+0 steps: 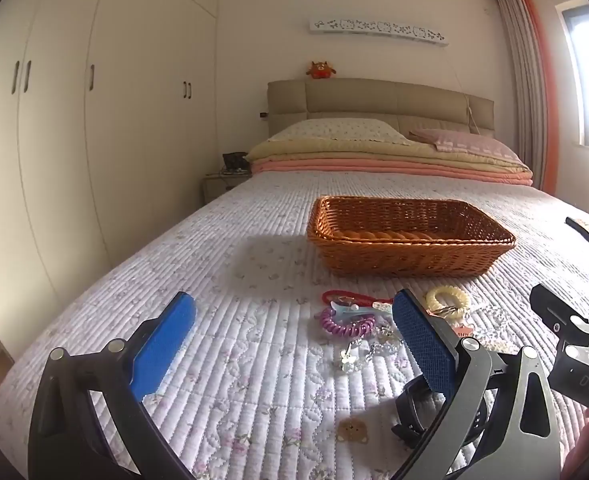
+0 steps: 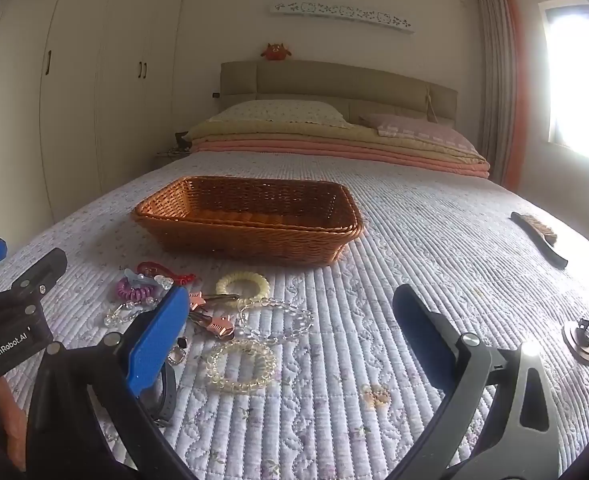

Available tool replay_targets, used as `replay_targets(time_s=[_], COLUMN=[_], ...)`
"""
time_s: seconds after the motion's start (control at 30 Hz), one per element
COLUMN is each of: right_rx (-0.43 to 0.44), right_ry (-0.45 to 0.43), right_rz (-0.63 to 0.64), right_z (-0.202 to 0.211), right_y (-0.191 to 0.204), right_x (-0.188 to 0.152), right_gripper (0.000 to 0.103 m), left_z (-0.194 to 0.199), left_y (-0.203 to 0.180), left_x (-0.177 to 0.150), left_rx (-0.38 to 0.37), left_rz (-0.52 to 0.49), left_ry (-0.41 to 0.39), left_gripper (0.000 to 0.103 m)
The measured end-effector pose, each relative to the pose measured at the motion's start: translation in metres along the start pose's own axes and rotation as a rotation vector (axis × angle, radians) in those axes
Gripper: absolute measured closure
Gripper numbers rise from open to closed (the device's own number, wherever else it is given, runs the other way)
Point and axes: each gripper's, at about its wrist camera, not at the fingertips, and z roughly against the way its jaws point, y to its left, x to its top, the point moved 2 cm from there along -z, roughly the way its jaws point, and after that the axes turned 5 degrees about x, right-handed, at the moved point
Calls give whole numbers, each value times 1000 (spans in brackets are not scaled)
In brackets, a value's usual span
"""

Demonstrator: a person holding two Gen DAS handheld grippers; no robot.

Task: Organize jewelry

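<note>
I see an empty brown wicker basket [image 2: 250,220] upright on the quilt; just before it, scattered flat: purple coil tie [image 2: 134,291], yellow coil tie [image 2: 243,283], clear bead bracelets [image 2: 241,365], red cord [image 2: 162,272].

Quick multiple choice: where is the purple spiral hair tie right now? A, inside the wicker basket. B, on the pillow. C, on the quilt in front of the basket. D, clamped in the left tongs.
C: the purple spiral hair tie lies on the quilt among the other jewelry, on the near side of the wicker basket, and no tongs touch it.
</note>
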Motion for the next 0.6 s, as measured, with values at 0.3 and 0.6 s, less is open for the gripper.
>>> replay_targets(time_s=[0.3,0.6], right_rx=[-4,-10], right_ry=[-95,-61], right_rz=[-40,-41], right_z=[13,8], right_y=[-4,-5], right_x=[2,2], right_gripper=[6,6], left_z=[9,12], left_y=[-6,-7], left_x=[-2,-3], left_rx=[-2,-11], left_rz=[-19,-14], left_ry=[-34,-44], left_gripper=[7,7])
